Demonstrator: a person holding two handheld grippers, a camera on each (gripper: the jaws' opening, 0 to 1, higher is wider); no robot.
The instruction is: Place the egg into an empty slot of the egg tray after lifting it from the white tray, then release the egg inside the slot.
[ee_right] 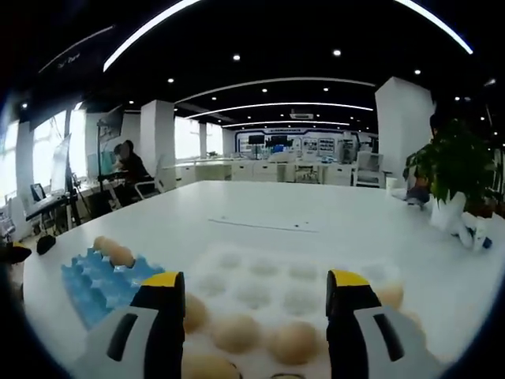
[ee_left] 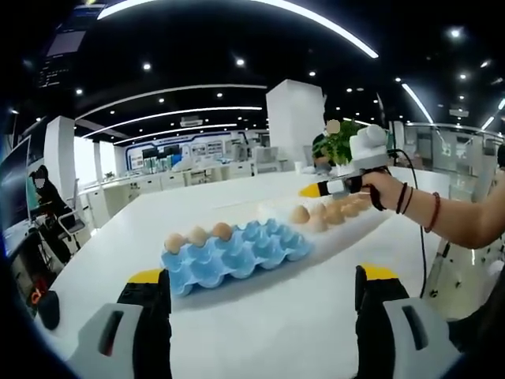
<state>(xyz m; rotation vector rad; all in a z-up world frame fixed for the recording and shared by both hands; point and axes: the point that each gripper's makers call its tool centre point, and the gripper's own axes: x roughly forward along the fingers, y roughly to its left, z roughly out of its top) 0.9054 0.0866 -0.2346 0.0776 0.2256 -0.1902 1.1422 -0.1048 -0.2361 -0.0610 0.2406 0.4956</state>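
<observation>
In the left gripper view, the left gripper (ee_left: 264, 296) rises from the bottom edge with its two yellow-tipped jaws spread wide apart and nothing between them. Just above them, at the centre of the frame, a blue egg tray (ee_left: 237, 257) lies on the white table (ee_left: 316, 332). Three brown eggs (ee_left: 197, 235) sit in a row along its far left edge, and the nearer slots show bare blue. To the right of it and touching or nearly touching it, a white tray (ee_left: 347, 229) stretches toward the upper right, carrying a cluster of brown eggs (ee_left: 331, 212). Above that cluster, at the right of the frame, a hand (ee_left: 387, 189) with dark bracelets on the wrist holds the right gripper (ee_left: 312, 190), whose yellow tip points left over the white tray. A green plant (ee_left: 339, 142) stands behind it.

In the right gripper view, the right gripper (ee_right: 256, 304) fills the bottom, its jaws parted and holding nothing. Between and beneath them lies the white tray (ee_right: 260, 276), with several eggs (ee_right: 292, 339) in its nearest slots and the farther slots bare. The egg tray (ee_right: 99, 288) sits at the lower left, with eggs (ee_right: 114, 251) along its far edge. The plant (ee_right: 454, 170) stands at the right, and a seated person (ee_right: 130, 170) is at a desk at the far left.
</observation>
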